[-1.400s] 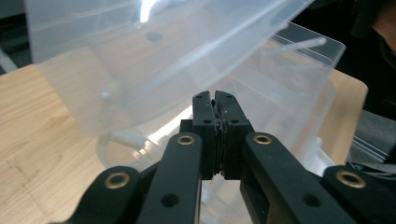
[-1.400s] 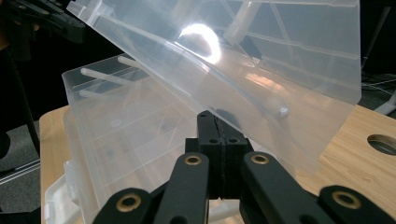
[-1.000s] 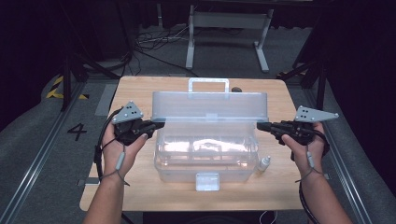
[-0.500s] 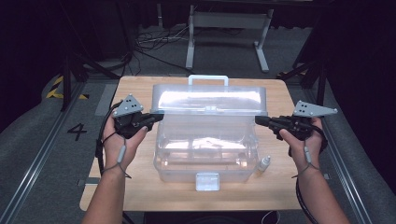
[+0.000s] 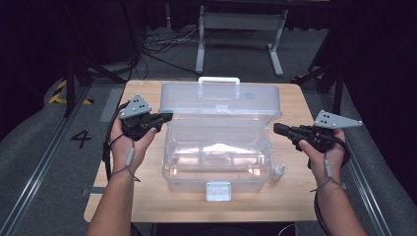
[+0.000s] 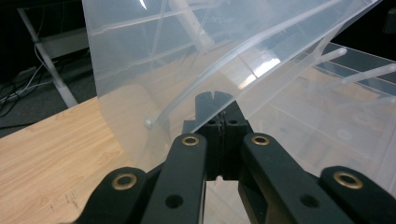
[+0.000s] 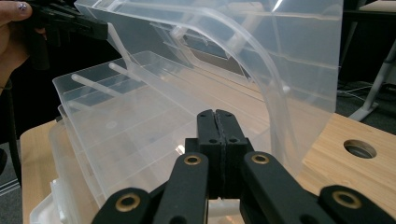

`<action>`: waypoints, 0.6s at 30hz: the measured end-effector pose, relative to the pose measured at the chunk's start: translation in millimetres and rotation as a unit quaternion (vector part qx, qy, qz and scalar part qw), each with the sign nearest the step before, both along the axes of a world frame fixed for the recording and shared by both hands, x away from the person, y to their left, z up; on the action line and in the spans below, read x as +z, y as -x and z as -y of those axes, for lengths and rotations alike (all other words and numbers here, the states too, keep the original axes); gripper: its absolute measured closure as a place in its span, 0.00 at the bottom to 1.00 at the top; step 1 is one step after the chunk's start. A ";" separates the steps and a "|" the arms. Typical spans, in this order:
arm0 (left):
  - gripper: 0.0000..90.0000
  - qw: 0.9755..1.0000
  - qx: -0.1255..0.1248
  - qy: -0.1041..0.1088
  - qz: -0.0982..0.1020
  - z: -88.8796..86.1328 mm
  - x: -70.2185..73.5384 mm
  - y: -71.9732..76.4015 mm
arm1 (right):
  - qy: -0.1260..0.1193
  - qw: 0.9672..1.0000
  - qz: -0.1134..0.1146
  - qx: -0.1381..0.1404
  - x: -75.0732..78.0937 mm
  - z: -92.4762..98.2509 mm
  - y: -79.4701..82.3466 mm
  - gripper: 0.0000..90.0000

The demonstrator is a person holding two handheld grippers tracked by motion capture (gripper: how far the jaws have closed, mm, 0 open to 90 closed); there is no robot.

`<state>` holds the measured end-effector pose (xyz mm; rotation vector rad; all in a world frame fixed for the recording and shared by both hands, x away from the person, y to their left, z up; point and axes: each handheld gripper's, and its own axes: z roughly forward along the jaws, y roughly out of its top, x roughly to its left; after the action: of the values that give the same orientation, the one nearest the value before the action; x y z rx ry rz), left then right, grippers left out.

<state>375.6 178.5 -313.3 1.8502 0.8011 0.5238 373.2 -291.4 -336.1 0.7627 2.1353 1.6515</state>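
Clear plastic lid (image 5: 220, 100) stands raised because your left tool (image 5: 166, 116) and right tool (image 5: 278, 129), both pressed together, prop its side edges.

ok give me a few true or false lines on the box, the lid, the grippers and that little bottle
1. The box lid is raised. True.
2. The left gripper has wide open jaws. False: they are shut.
3. A small bottle stands right of the box. True.
4. The bottle lies inside the box. False: it stands on the table.
5. The right gripper is shut. True.
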 end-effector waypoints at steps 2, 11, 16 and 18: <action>0.99 1.000 0.001 0.001 0.000 0.3 0.3 -0.6 | -0.002 1.000 -0.001 -0.003 -0.1 2.2 0.7 1.00; 0.99 1.000 -0.003 0.007 -0.001 -1.2 1.7 -4.7 | 0.010 0.999 0.023 -0.027 4.2 1.9 7.0 0.87; 0.99 1.000 -0.006 0.008 -0.003 -1.8 2.4 -6.2 | 0.013 0.999 0.028 -0.041 5.6 0.1 8.2 0.79; 0.99 1.000 -0.007 0.011 -0.004 -2.1 2.4 -6.9 | 0.014 0.998 0.034 -0.056 7.3 0.8 9.8 0.71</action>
<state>382.4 180.6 -310.9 1.8367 0.7968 0.4967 363.4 -292.2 -328.7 0.7897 2.0268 1.5652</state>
